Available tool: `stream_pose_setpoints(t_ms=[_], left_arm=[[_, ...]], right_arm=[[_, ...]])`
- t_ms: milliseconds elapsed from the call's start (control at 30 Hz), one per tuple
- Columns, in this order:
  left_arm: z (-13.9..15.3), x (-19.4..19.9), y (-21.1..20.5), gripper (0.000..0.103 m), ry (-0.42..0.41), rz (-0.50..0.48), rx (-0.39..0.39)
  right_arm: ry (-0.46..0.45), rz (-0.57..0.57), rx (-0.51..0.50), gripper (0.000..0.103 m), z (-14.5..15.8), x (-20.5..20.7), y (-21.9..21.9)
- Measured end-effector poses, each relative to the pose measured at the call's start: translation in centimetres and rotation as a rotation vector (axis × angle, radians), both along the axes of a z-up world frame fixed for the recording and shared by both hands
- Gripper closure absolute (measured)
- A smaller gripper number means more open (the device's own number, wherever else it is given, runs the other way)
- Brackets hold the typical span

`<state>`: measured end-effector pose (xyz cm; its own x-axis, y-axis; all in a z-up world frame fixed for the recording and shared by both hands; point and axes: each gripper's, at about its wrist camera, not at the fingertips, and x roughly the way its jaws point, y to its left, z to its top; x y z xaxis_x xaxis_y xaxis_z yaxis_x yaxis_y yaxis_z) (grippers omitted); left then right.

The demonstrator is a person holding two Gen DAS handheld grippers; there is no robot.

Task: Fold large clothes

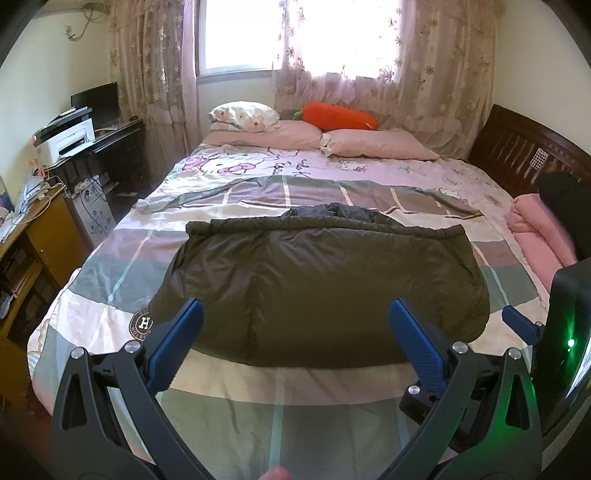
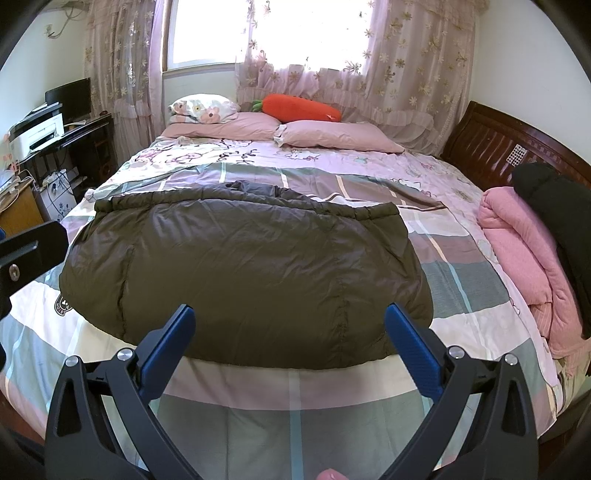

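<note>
Left hand-held gripper (image 1: 295,314) sits low in my feed, its blue fingers (image 1: 186,328) spread wide with nothing between them, hovering just short of the near hem of the olive puffer jacket (image 1: 317,280). Working from nine o'clock across the left wrist view, I see a wooden counter (image 1: 44,229) cluttered with papers and cables, then a dark counter (image 1: 110,136) carrying a white printer (image 1: 70,138) and a monitor (image 1: 98,99). Past that comes the bed (image 1: 258,402) under a plaid cover, with the jacket lying flat at its middle, spread across the width and its darker lining showing at the far edge toward twelve o'clock. At twelve o'clock beyond it I make out pink pillows (image 1: 373,146), a floral pillow (image 1: 243,115) and an orange carrot plush (image 1: 338,117) below the curtained window (image 1: 295,33). At three o'clock a folded pink blanket (image 1: 535,236) rests along the bed's edge, near the wooden headboard (image 1: 517,151).

The right hand-held gripper (image 2: 290,317) I read the same way in its own view: fingers (image 2: 402,332) wide apart, gripping nothing, poised over the jacket's near hem at six o'clock. A dark garment (image 2: 554,221) lies on top of the pink blanket at three o'clock.
</note>
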<state>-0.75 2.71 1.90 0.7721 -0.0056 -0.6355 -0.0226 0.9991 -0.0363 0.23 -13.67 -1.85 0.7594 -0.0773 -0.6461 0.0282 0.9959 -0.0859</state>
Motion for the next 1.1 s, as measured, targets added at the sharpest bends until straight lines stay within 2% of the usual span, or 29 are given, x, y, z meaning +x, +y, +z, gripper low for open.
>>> stream_pose_setpoints(t_ms=[267,467,667,800,1100], left_arm=[[0.2,0.0,-0.1,0.002,0.001,0.000,0.002],[0.1,0.4,-0.3,0.002,0.012,0.035,0.061],[0.3,0.5,-0.3,0.002,0.005,0.019,0.052],[0.1,0.7,0.1,0.002,0.035,-0.011,-0.013],[0.1,1.0,0.6,0.002,0.047,0.028,-0.026]], right_arm=[[0.002,-0.001,-0.001,0.001,0.0,0.0,0.1],[0.002,0.000,0.000,0.001,-0.2,0.0,0.1],[0.003,0.001,-0.002,0.001,-0.1,0.0,0.1],[0.002,0.001,-0.002,0.001,-0.1,0.0,0.1],[0.007,0.004,-0.004,0.001,-0.3,0.1,0.2]])
